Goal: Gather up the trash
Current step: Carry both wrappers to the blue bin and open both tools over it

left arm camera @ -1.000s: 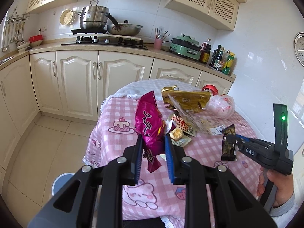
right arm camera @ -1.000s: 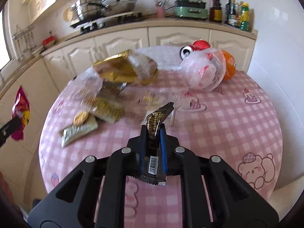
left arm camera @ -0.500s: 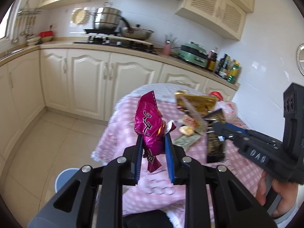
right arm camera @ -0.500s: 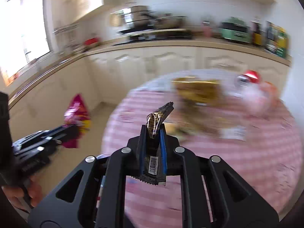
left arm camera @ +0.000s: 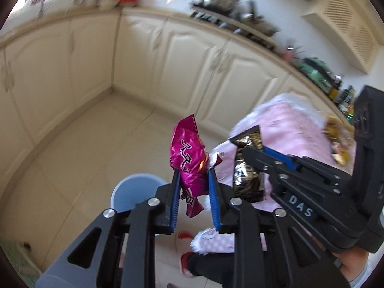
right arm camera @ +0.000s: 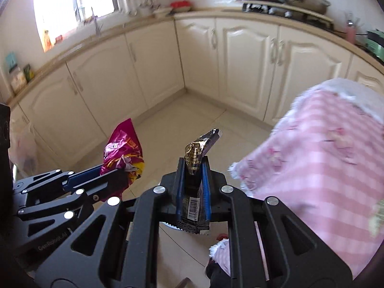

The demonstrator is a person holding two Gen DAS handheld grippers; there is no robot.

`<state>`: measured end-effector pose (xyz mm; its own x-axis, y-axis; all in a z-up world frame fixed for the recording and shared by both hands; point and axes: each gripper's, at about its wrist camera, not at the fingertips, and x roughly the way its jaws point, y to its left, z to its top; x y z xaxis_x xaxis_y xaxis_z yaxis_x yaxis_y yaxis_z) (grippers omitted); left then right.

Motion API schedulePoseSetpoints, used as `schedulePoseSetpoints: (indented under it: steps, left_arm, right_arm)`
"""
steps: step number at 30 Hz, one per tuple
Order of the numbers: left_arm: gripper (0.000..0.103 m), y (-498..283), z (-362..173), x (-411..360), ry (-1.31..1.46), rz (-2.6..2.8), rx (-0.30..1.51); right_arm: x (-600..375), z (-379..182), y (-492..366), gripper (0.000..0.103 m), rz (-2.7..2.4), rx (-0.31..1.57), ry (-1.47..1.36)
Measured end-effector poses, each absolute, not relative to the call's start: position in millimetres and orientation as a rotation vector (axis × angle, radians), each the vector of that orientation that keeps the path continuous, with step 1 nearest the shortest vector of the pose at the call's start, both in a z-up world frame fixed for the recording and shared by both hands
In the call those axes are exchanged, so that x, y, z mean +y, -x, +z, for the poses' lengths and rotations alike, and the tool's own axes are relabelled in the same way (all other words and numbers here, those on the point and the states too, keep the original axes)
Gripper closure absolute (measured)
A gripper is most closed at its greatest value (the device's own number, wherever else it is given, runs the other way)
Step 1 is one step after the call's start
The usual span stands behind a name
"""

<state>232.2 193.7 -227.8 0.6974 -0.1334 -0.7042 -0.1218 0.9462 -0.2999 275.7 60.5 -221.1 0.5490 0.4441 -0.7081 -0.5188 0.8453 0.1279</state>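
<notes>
Right now you are carrying two pieces of trash away from the table and toward the bin, so the step in hand looks like the drop-off. Your left gripper (left arm camera: 192, 192) is pinching the magenta wrapper (left arm camera: 188, 153) between its blue pads, with the crumpled top standing above the fingers and a tail hanging below. Your right gripper (right arm camera: 193, 187) is clamping the black-and-gold wrapper (right arm camera: 196, 153) narrowly, barcode end dangling under the jaws. The two tools are riding just beside each other; in the left wrist view the right one is crossing close on the right side.

The pale blue bin (left arm camera: 134, 192) is sitting on the tiled floor (left arm camera: 96, 148), below and to the left of the left fingers, partly hidden behind the gripper body. The next move, as I judge it, is bringing each wrapper over that opening and parting the fingers there, one hand at a time so the tools are not knocking together.

Watch the edges: the pink checked tablecloth (right arm camera: 324, 158) is hanging with its fringe near your right side, and a red slipper (left arm camera: 184, 236) is showing on the floor near the bin. The cream cabinets (right arm camera: 240, 60) are standing well apart, leaving you open floor ahead and to the left.
</notes>
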Motion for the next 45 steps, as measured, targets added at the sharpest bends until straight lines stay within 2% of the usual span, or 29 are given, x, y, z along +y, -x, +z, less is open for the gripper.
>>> schedulePoseSetpoints:
  steps: [8, 11, 13, 14, 25, 36, 38, 42, 45]
  left_arm:
    - [0.08, -282, -292, 236, 0.405, 0.045, 0.912]
    - [0.069, -295, -303, 240, 0.423, 0.054, 0.928]
    - [0.048, -301, -305, 242, 0.426, 0.071, 0.92]
    - [0.046, -303, -306, 242, 0.429, 0.077, 0.915]
    - [0.045, -287, -321, 257, 0.463, 0.125, 0.946]
    - [0.044, -272, -310, 278, 0.45, 0.197, 0.912]
    - [0.044, -270, -309, 281, 0.446, 0.207, 0.911]
    - [0.044, -269, -306, 284, 0.439, 0.222, 0.908]
    - [0.044, -266, -302, 285, 0.442, 0.223, 0.901]
  right_arm:
    - [99, -287, -315, 0.089, 0.567, 0.939, 0.126]
    - [99, -304, -324, 0.089, 0.556, 0.973, 0.117]
    - [100, -311, -326, 0.089, 0.552, 0.988, 0.115]
    - [101, -313, -325, 0.089, 0.553, 0.993, 0.115]
    - [117, -329, -327, 0.087, 0.575, 1.024, 0.131]
    - [139, -325, -337, 0.084, 0.588, 0.995, 0.116]
    - [143, -322, -338, 0.079, 0.586, 0.985, 0.12]
    - [145, -312, -335, 0.053, 0.593, 0.942, 0.118]
    - [144, -307, -334, 0.053, 0.597, 0.934, 0.115]
